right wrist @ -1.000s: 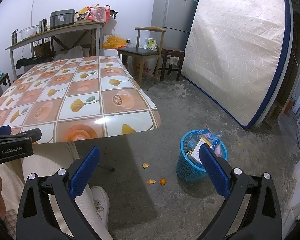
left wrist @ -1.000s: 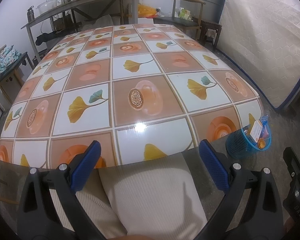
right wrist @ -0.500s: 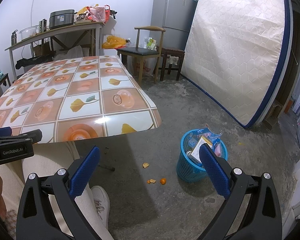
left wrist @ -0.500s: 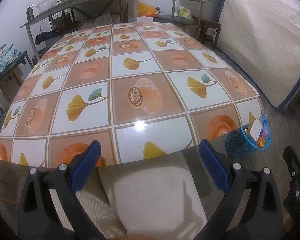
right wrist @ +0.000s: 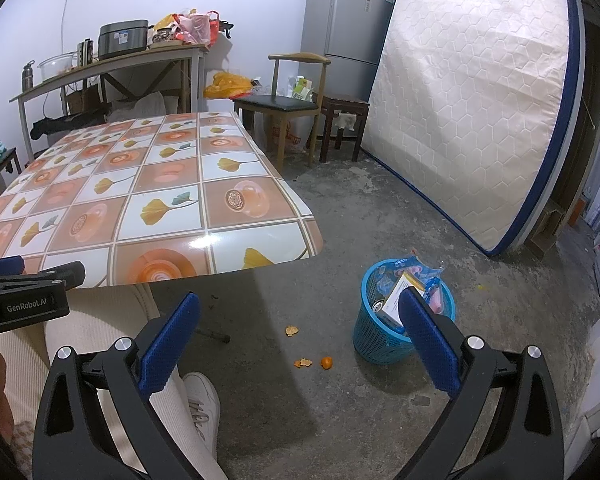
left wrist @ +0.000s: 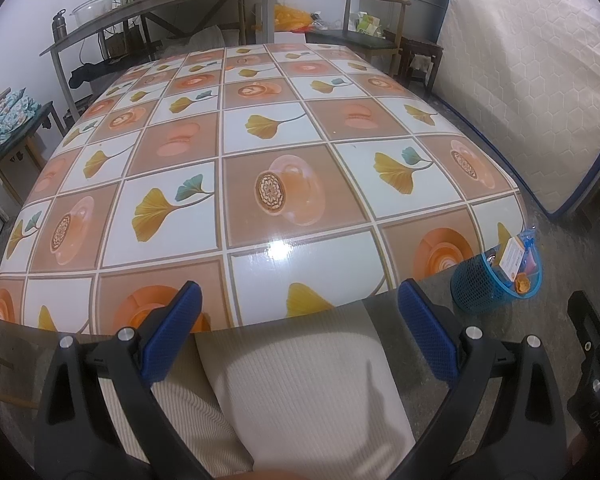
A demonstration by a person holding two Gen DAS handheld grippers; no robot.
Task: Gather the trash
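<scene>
The left gripper hangs with its 2 blue-padded fingers spread wide and nothing between them, over the person's cream-trousered lap at the near edge of the counter, whose glossy cloth shows ginkgo leaves and orange cups. The right gripper is likewise spread apart and empty, held above the concrete floor to the right of the counter.

The trash sits in and around 1 landmark — the blue mesh basket on the floor just off the counter's near right corner. Inside the basket are blue wrappers, a white card box and other packaging, heaped above the rim. On the floor to the left of the basket lie 3 loose bits — 2 scraps of orange peel and 1 small orange piece nearest the basket, not touching it. A white shoe rests left of those scraps.

Beyond the basket a mattress leans upright, with a grey fridge and a wooden chair farther back.
</scene>
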